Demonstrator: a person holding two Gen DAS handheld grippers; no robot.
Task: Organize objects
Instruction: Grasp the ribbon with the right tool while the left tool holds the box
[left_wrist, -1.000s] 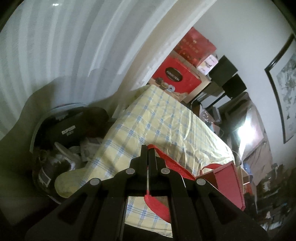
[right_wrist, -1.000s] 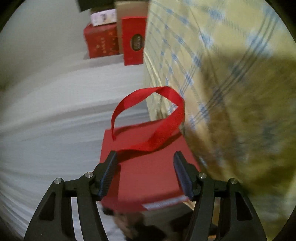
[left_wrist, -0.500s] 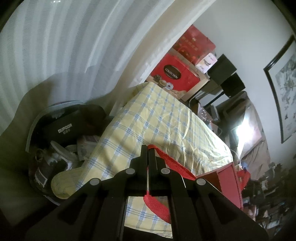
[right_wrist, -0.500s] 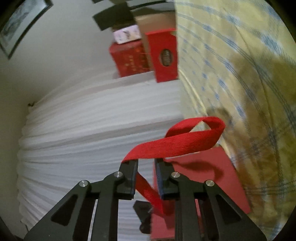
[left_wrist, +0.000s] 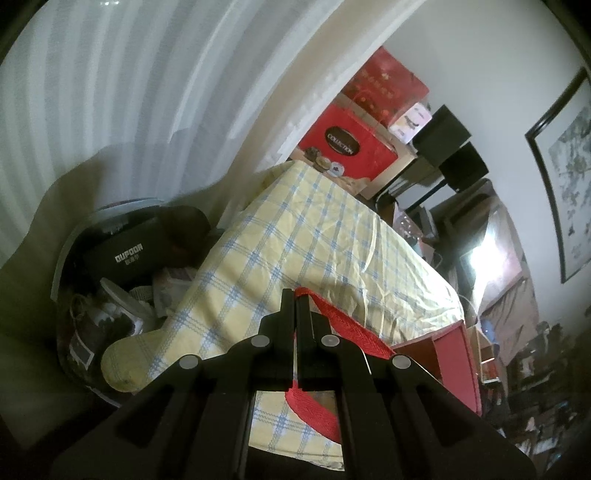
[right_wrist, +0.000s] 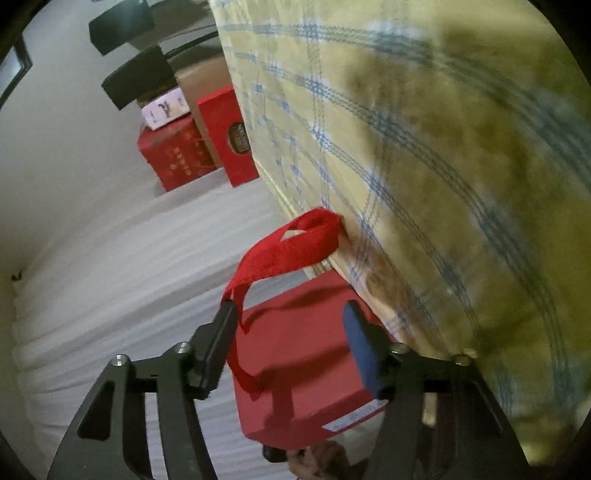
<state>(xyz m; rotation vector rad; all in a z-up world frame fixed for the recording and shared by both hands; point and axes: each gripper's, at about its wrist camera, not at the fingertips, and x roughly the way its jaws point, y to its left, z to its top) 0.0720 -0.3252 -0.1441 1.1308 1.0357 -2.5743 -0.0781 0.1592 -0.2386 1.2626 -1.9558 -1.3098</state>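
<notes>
A: Left wrist view. What does the left gripper hold?

B: Its 2 fingers are pressed together on a red ribbon handle. The ribbon leaves the fingertips toward 4 o'clock and reaches the red gift bag, which sits at 4 o'clock from the fingertips, at the edge of the yellow checked cloth. A second stretch of ribbon loops below the fingers, at 6 o'clock.

A: And the surroundings?

B: A round bin of dark clutter lies at 9 o'clock, beside the cloth. A white pleated curtain fills 11 o'clock. Red boxes stand at 1 o'clock, past the far end of the cloth, and a framed picture hangs at 3 o'clock.

A: Right wrist view. How does the right gripper stand?

B: Its jaws have just been opening and now stand wide apart, gripping nothing. The red gift bag shows between and beyond the 2 fingers. The other ribbon handle rises toward 12 o'clock; its lower strand passes just beside the left fingertip, and whether it touches cannot be told.

A: Where is the cloth here?

B: The yellow checked cloth occupies 1 to 4 o'clock, touching the bag's far edge. The red boxes sit at 11 o'clock.
</notes>
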